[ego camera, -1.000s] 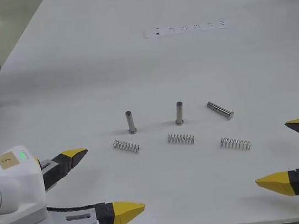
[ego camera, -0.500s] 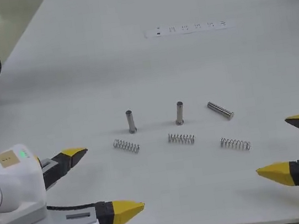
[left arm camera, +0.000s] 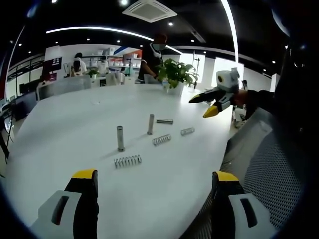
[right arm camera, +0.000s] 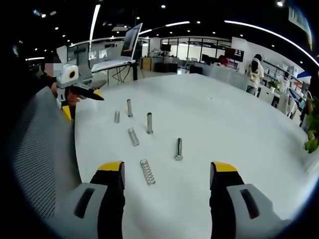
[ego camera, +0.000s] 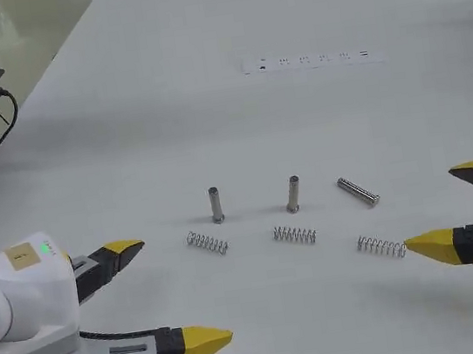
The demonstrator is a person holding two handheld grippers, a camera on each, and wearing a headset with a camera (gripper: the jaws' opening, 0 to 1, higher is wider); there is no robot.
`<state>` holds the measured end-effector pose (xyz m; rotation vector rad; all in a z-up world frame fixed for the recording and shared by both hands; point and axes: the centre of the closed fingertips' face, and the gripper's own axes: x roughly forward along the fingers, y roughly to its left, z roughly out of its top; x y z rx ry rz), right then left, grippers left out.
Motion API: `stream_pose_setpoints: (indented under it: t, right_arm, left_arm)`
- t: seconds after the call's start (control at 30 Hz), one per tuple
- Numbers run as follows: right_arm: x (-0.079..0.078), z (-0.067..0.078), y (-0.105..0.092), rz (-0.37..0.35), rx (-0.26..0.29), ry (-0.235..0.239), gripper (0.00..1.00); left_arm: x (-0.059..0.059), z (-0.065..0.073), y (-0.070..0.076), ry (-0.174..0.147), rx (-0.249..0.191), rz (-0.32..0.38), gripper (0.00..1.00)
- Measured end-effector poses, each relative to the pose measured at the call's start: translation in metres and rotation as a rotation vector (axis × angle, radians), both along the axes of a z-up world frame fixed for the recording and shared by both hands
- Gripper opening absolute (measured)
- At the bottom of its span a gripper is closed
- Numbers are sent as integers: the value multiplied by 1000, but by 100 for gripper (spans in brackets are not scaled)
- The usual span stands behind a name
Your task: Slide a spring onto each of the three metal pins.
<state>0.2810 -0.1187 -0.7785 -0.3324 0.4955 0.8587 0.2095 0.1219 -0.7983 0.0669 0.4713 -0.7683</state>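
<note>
I am holding my right gripper (ego camera: 446,207) with its jaws spread wide, one yellow tip just beside the end of the nearest spring (ego camera: 381,247). The lying pin (ego camera: 359,192) is resting just beyond that spring. My left gripper (ego camera: 169,294) is hovering, jaws equally spread, with the left spring (ego camera: 207,243) lying ahead of it before an upright pin (ego camera: 216,205). The middle spring (ego camera: 295,236) is lying before the second upright pin (ego camera: 294,194), between both grippers, on the white table (ego camera: 208,102).
</note>
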Motion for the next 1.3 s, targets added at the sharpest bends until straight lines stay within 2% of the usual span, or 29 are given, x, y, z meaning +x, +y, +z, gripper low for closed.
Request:
stream_pose_setpoints:
  t: [0.17,0.47,0.63,0.9,1.13,1.3]
  right_arm:
    - [16,0,10,22,-18,-1,67]
    - [33,-1,27,71,-71,-8,67]
    - [47,-8,34,107,-130,11,66]
    - [66,-15,50,138,-169,28,64]
    - [77,-28,55,144,-238,64,59]
    - [87,-33,58,120,-253,88,53]
  left_arm:
    - [1,0,5,-2,-1,19,91]
    - [3,0,8,-10,-7,31,90]
    - [6,3,11,-22,-8,50,90]
    - [7,2,12,-22,-12,55,90]
    - [7,3,12,-21,-18,58,90]
    - [7,4,12,-25,-22,63,89]
